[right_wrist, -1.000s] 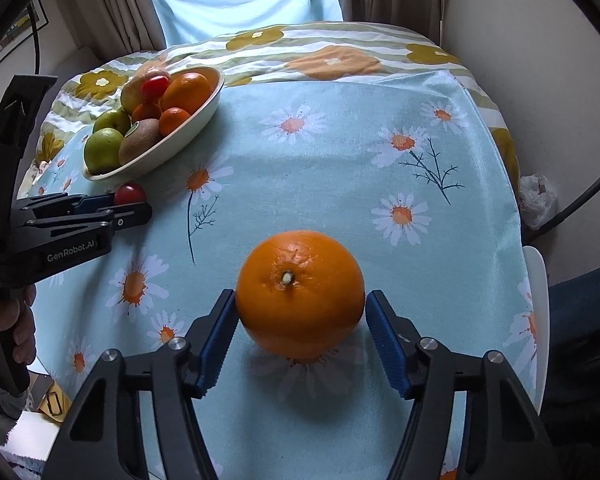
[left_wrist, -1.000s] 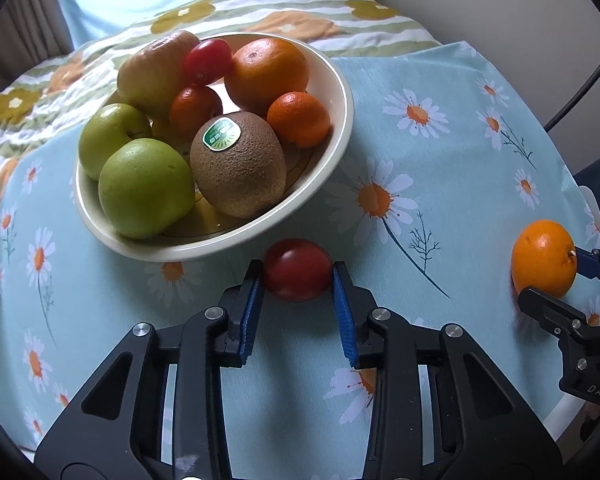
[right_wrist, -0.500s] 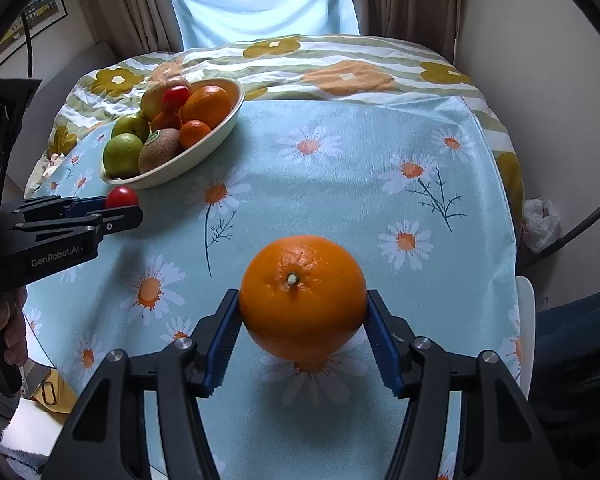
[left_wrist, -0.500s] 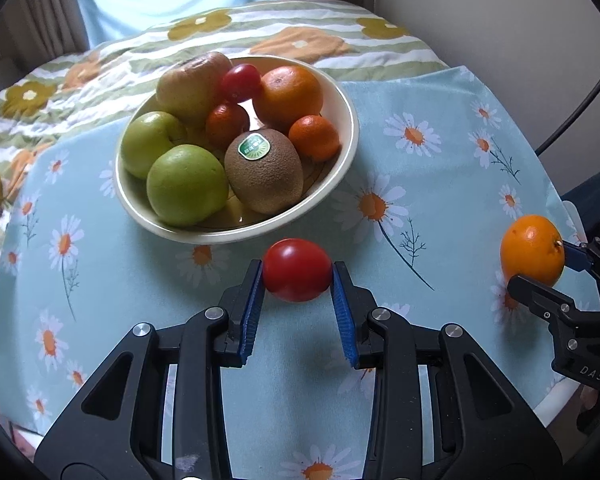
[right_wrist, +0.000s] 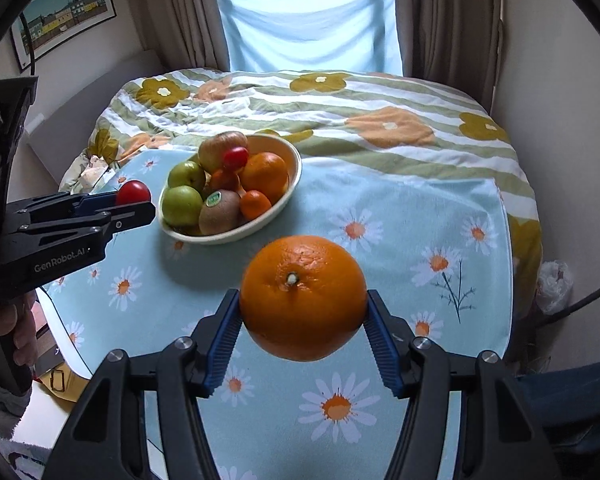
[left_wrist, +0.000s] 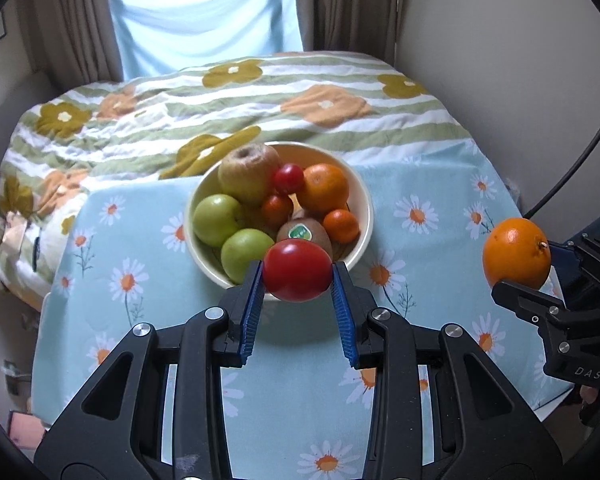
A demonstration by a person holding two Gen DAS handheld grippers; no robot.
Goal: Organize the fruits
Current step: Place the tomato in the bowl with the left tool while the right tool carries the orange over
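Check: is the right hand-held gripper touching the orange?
Touching. Right wrist view: both blue pads press the orange's sides in the right hand-held gripper, no gap.

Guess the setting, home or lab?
Likely a home bedroom: a flowered quilt on what looks like a bed, curtains at a window, a framed picture on the wall.

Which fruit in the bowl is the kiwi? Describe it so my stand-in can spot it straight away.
Find the cream bowl on the daisy tablecloth. The kiwi sits at its near edge, between a green apple and a small mandarin. It is the only brown, fuzzy fruit, and it carries a green oval sticker on top.
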